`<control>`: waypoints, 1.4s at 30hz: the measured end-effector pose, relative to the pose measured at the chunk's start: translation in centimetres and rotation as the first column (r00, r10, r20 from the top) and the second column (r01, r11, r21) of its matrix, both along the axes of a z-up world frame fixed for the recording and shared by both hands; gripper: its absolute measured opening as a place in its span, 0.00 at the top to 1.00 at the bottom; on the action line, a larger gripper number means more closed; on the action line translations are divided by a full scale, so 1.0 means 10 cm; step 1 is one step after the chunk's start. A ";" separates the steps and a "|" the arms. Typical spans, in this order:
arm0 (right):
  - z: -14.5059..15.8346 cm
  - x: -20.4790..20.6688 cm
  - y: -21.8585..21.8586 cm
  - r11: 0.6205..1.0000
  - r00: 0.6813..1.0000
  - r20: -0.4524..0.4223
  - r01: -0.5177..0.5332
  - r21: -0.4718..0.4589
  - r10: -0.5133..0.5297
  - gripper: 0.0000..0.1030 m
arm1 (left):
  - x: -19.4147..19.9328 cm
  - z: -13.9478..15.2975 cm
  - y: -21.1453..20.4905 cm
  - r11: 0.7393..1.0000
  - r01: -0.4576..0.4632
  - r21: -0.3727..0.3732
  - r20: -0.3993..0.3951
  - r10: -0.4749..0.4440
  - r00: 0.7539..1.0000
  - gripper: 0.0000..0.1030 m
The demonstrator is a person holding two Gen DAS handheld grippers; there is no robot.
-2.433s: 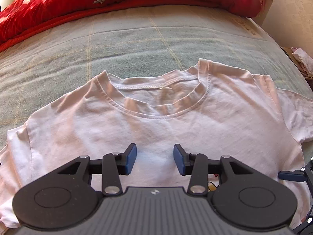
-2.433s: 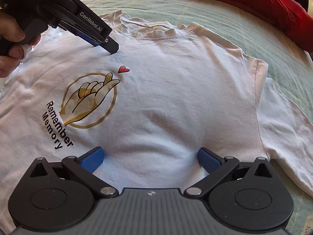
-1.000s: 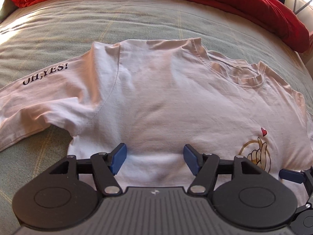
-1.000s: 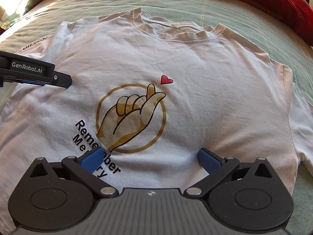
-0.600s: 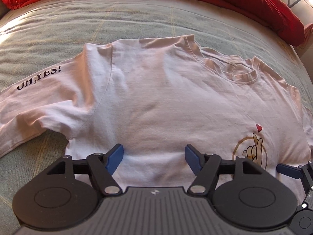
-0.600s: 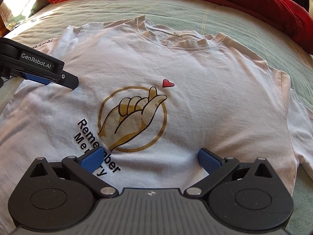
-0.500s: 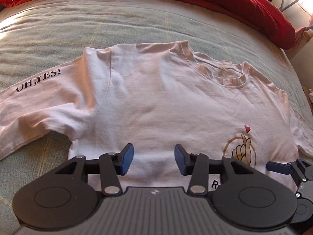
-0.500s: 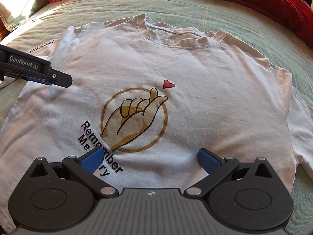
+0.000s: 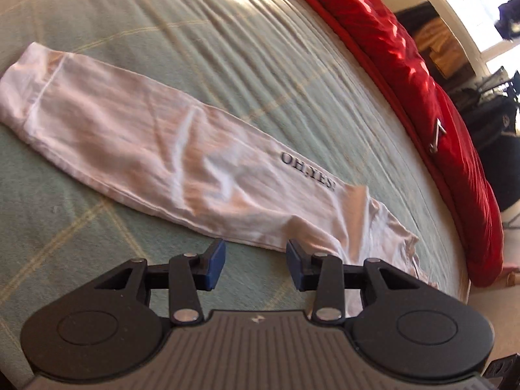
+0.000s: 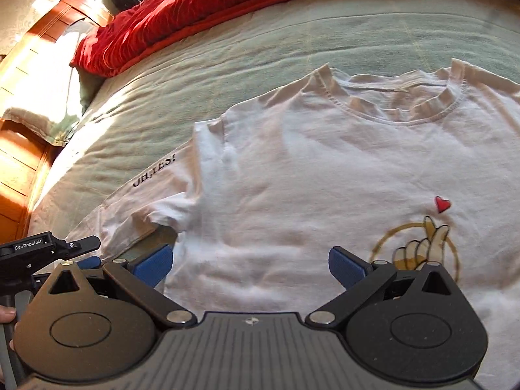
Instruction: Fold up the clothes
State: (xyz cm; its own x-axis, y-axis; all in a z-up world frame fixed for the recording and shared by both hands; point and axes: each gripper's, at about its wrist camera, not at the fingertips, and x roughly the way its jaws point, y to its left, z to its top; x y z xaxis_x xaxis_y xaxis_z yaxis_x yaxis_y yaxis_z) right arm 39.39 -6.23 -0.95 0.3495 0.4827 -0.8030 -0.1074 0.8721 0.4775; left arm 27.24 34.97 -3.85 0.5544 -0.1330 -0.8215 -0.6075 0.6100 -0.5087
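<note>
A white long-sleeved shirt point(image 10: 308, 178) lies flat and face up on the bed, with a hand-and-heart print point(image 10: 419, 250) on its chest. Its sleeve point(image 9: 162, 149), lettered "OH,YES!" point(image 9: 307, 172), stretches out sideways over the cover. My left gripper point(image 9: 255, 260) hovers at the sleeve's near edge by the armpit, jaws narrowed to a moderate gap with nothing between them. It also shows at the lower left of the right wrist view as the left gripper point(image 10: 92, 253). My right gripper point(image 10: 250, 265) hangs wide open above the shirt's side, with nothing gripped.
The green checked bed cover point(image 9: 195, 32) lies under everything. A red quilt point(image 10: 178, 16) runs along the far edge of the bed. At the left are a pillow point(image 10: 42, 107) and wooden furniture point(image 10: 19, 169). A person's finger point(image 10: 5, 317) shows at the left edge.
The left gripper swung left from the shirt's body to the sleeve, rolling as it went, and its jaws narrowed. The right gripper shifted left towards the shirt's armpit, still wide open.
</note>
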 end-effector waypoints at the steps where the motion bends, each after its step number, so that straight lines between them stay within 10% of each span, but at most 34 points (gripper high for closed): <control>1: -0.01 0.01 0.09 1.000 1.000 -0.002 -0.015 0.003 0.015 0.00 | -0.10 -0.05 0.15 0.998 -0.055 -0.006 -0.002 0.055 0.998 0.62; 7: -0.07 0.09 0.43 0.998 0.998 -0.033 -0.061 -0.006 0.060 0.00 | -0.58 -0.31 0.89 0.932 -0.362 -0.013 -0.016 0.362 0.932 0.62; 15: -0.08 0.20 0.65 0.995 0.995 -0.023 -0.099 -0.032 0.099 0.00 | -0.66 -0.48 1.34 0.877 -0.481 0.019 0.012 0.481 0.877 0.62; 20: -0.09 0.22 0.74 0.993 0.994 -0.026 -0.111 -0.026 0.110 0.00 | -0.51 -0.38 1.38 0.890 -0.441 0.115 -0.005 0.444 0.896 0.92; 30: -0.04 0.23 0.82 0.984 0.986 0.016 -0.167 -0.065 0.168 0.00 | -0.37 -0.18 1.58 0.925 -0.310 0.220 -0.098 0.337 0.936 0.81; 35: 0.01 0.24 0.84 0.978 0.979 0.047 -0.194 -0.074 0.197 0.00 | -0.41 0.10 1.55 0.850 -0.224 0.476 -0.152 0.331 0.931 0.89; 42: 0.00 0.28 0.88 0.977 0.976 0.067 -0.205 -0.065 0.209 0.00 | 0.30 0.27 1.03 0.927 0.039 0.374 -0.060 -0.018 0.998 0.87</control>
